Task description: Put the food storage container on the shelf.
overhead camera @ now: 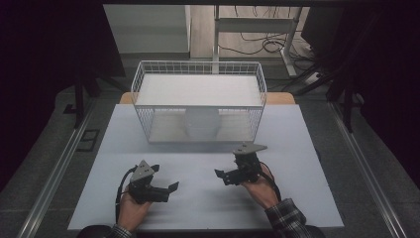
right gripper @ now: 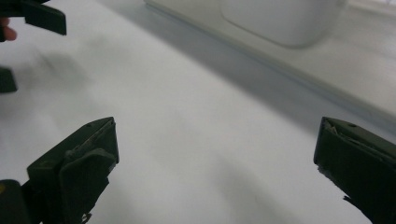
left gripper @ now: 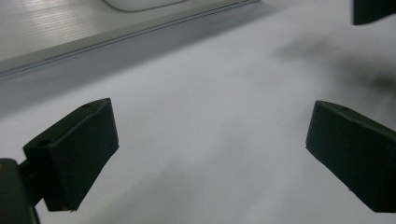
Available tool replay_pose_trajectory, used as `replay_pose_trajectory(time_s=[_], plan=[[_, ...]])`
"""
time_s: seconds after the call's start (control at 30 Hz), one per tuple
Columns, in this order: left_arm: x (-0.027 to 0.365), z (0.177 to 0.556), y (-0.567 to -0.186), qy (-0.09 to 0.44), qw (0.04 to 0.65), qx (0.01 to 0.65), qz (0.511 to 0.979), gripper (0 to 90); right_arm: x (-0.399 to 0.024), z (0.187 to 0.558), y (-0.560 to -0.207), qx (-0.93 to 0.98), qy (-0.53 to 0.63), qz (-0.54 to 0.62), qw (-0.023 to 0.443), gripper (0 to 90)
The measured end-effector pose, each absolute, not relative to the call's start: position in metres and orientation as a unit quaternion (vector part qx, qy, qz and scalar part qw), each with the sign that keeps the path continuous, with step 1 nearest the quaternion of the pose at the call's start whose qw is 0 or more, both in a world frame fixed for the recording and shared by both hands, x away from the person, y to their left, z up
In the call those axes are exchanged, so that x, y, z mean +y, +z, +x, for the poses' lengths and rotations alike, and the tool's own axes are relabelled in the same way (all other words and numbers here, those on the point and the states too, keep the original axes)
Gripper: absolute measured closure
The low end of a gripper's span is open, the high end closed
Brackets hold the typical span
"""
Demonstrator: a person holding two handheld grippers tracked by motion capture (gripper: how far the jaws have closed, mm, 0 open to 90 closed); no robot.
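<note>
A white wire basket (overhead camera: pixel 148 121) stands on its side at the far middle of the table, its open face toward me, with a flat white top. Inside it a white cylindrical container (overhead camera: pixel 201 122) sits on the lower shelf. The container's base also appears in the left gripper view (left gripper: pixel 140 3) and in the right gripper view (right gripper: pixel 280 18). My left gripper (overhead camera: pixel 168 191) rests low at the near left, open, nothing between its jaws. My right gripper (overhead camera: pixel 223 176) is at the near right, open and empty, pointing left. Both jaw pairs stand wide apart over bare tabletop.
The white tabletop (overhead camera: pixel 208 163) spreads between the grippers and the basket. Metal rails (overhead camera: pixel 54 173) run along both sides of the table. Behind the basket are a wooden board edge (overhead camera: pixel 282 97), table legs and cables on the floor (overhead camera: pixel 257 44).
</note>
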State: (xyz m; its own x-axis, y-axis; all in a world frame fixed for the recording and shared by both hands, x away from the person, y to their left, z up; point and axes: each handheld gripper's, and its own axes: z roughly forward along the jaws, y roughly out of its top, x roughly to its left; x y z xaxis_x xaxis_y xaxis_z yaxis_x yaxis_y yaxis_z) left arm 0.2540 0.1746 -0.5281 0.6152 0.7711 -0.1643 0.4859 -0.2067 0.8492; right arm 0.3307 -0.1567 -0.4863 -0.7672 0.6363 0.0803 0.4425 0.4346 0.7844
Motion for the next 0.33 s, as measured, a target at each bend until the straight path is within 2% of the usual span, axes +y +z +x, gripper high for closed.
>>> replay_pose_trajectory(time_s=[0.17,0.33], plan=[[0.174,0.254,-0.530,0.149,0.468,0.412,0.767,1.8,-0.181,0.309,-0.495,0.836,0.417,0.334,0.125,0.0],[0.174,0.257,-0.531,0.152,0.464,0.416,0.767,1.5,-0.190,0.303,-0.506,0.844,0.392,0.341,0.131,0.0]])
